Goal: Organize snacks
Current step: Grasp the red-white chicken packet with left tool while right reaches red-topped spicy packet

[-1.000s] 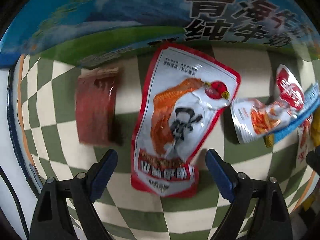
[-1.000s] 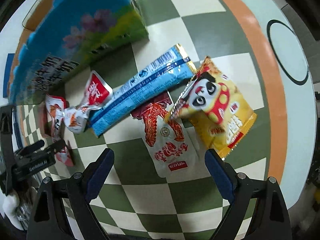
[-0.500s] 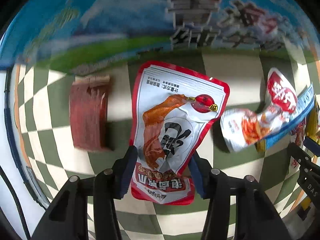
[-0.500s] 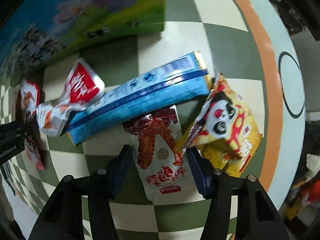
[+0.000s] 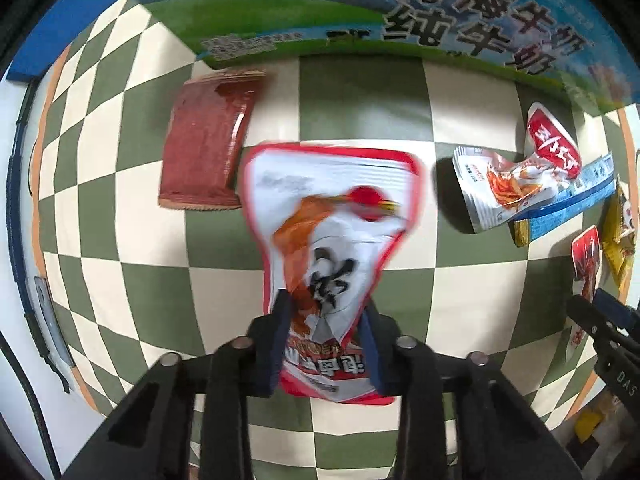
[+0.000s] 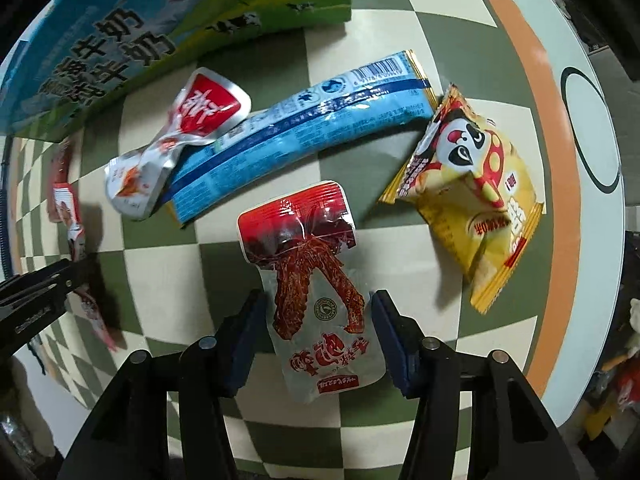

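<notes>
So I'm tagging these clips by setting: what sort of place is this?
Probably a home or a mock-up of one: a round table with a green-and-cream checked cloth, loose snack packets such as the panda bag, and a printed milk carton box.

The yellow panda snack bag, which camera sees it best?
The right wrist view. There the yellow panda snack bag shows whole, panda face and all, lying on the checkered tablecloth right of the long blue packet. The left wrist view catches only a yellow sliver at its right edge, squashed by the fisheye.
</notes>
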`<action>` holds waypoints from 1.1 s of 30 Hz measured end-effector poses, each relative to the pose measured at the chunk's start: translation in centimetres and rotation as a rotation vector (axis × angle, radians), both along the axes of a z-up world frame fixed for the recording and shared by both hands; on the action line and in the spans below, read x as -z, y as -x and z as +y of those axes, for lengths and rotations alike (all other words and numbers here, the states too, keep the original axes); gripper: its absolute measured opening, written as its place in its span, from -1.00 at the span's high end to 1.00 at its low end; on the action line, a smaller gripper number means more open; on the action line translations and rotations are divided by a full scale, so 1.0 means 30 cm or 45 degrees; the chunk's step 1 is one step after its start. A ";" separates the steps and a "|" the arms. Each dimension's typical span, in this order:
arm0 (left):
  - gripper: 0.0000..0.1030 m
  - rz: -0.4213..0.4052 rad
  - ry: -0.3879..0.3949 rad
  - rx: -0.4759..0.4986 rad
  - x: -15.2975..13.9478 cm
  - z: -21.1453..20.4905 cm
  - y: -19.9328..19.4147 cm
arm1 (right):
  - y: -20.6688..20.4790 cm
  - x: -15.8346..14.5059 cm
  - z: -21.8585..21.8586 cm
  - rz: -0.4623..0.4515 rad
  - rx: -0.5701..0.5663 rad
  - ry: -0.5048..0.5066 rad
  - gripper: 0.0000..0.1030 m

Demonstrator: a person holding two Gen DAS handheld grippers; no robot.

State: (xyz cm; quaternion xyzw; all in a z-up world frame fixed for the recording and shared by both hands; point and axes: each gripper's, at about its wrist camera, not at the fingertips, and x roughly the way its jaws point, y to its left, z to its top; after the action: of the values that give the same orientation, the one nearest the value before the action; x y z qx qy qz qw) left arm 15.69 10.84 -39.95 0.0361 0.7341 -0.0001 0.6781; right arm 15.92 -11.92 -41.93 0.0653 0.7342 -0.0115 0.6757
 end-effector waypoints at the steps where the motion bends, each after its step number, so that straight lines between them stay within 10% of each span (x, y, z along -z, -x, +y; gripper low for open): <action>1: 0.59 0.000 0.017 -0.012 -0.005 0.006 -0.011 | 0.001 -0.010 0.017 -0.006 0.000 -0.005 -0.11; 25: -0.18 0.205 0.254 -0.384 0.183 0.423 -0.047 | -0.032 -0.088 0.129 -0.033 -0.024 -0.127 -0.11; 33: 0.33 0.121 0.118 -0.317 0.173 0.404 -0.075 | -0.013 -0.089 0.173 -0.056 -0.039 -0.124 -0.11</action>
State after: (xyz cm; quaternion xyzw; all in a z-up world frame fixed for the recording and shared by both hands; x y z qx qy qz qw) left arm 17.94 22.94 -45.14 -0.0867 0.7635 0.0487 0.6382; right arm 16.32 -6.73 -39.25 0.0869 0.7198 0.0361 0.6878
